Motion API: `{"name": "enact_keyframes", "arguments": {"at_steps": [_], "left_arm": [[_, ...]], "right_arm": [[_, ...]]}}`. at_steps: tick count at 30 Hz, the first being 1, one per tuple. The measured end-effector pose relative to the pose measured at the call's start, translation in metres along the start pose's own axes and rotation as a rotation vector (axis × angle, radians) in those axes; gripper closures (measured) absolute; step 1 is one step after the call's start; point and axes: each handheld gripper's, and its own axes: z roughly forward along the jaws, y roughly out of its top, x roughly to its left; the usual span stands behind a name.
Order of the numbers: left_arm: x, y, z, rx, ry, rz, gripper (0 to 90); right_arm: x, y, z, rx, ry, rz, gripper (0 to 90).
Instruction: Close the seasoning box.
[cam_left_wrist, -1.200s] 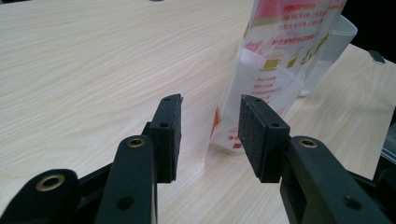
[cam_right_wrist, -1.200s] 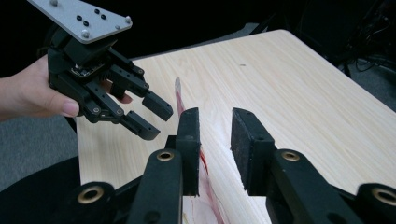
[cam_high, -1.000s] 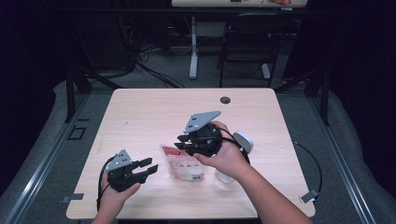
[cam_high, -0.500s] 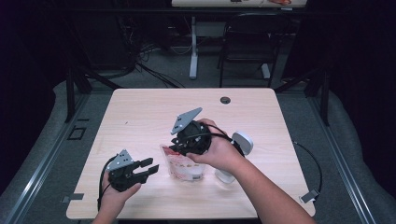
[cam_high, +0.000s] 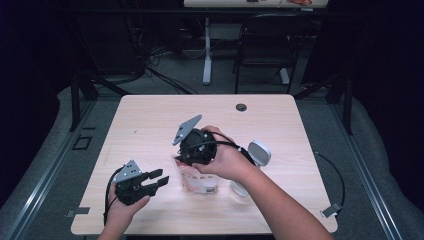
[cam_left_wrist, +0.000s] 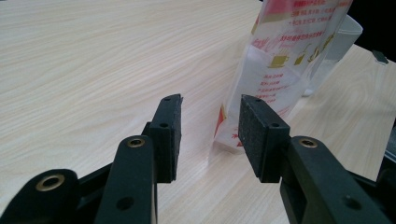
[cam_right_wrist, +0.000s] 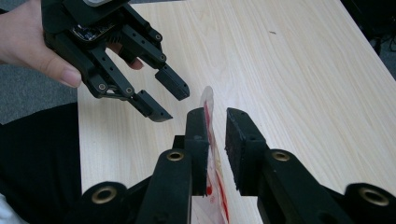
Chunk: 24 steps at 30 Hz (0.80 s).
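Pouch (cam_high: 199, 181) as landmark: a clear plastic bag with red and white print, standing upright near the middle of the wooden table (cam_high: 280, 115), toward the person's edge.

Right gripper (cam_high: 186, 159) sits directly over the pouch top, pointed down and toward the left gripper, grey plate tilted up behind it. Right hand (cam_high: 226, 159) wraps the black body from the far side of the pouch; the forearm runs back from it to the lower edge of the high view. In the right gripper view the pouch's upper edge (cam_right_wrist: 208, 122) stands edge-on between the two pads, lying against the left-hand pad with a clear gap to the other. Jaws have just been closing on that edge, with no pinch visible yet.

Left gripper (cam_high: 159, 178) just beside the pouch, low over the table, jaws level and aimed at the pouch's lower part. Left hand (cam_high: 122, 206) grips it from below and behind, wrist near the table edge. In the left gripper view the pads stand spread with nothing between them, the pouch (cam_left_wrist: 285, 70) just beyond the tips, apart from them.

White round-headed object (cam_high: 259, 152) on the side of the pouch away from the left gripper, near the right forearm. Small dark grommet (cam_high: 241, 107) well beyond the pouch toward the far edge.
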Motion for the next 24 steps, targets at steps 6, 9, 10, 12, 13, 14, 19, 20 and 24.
{"name": "enact_keyframes", "arguments": {"at_steps": [6, 9, 10, 12, 13, 14, 19, 20, 24], "left_arm": [[0.001, 0.0, 0.0, 0.002, -0.001, 0.003, 60.0], [0.001, 0.0, -0.001, 0.004, 0.0, 0.0, 59.9], [0.001, 0.0, -0.001, 0.004, 0.002, 0.0, 59.9], [0.001, -0.001, -0.001, 0.0, 0.001, -0.003, 60.0], [0.001, -0.001, -0.001, -0.001, 0.002, -0.003, 59.9], [0.001, -0.001, -0.001, -0.001, 0.002, -0.003, 59.9], [0.002, -0.001, -0.001, 0.002, 0.004, 0.004, 60.0], [0.001, -0.001, -0.001, 0.002, 0.003, -0.001, 59.9], [0.002, -0.001, -0.001, 0.002, 0.002, 0.001, 59.9]], "right_arm": [[0.003, 0.007, 0.006, 0.016, 0.0, -0.018, 80.1], [0.004, 0.01, 0.011, 0.029, 0.001, -0.024, 81.4], [0.005, 0.01, 0.012, 0.032, 0.002, -0.024, 81.6], [0.005, 0.011, 0.013, 0.037, 0.005, -0.026, 81.6], [0.005, 0.012, 0.014, 0.042, 0.005, -0.027, 81.6], [0.005, 0.012, 0.015, 0.046, 0.006, -0.027, 81.4], [0.004, 0.014, 0.02, 0.068, 0.01, -0.036, 82.8], [0.003, 0.015, 0.02, 0.074, 0.013, -0.039, 83.1], [0.004, 0.016, 0.021, 0.081, 0.004, -0.05, 85.6]]}}
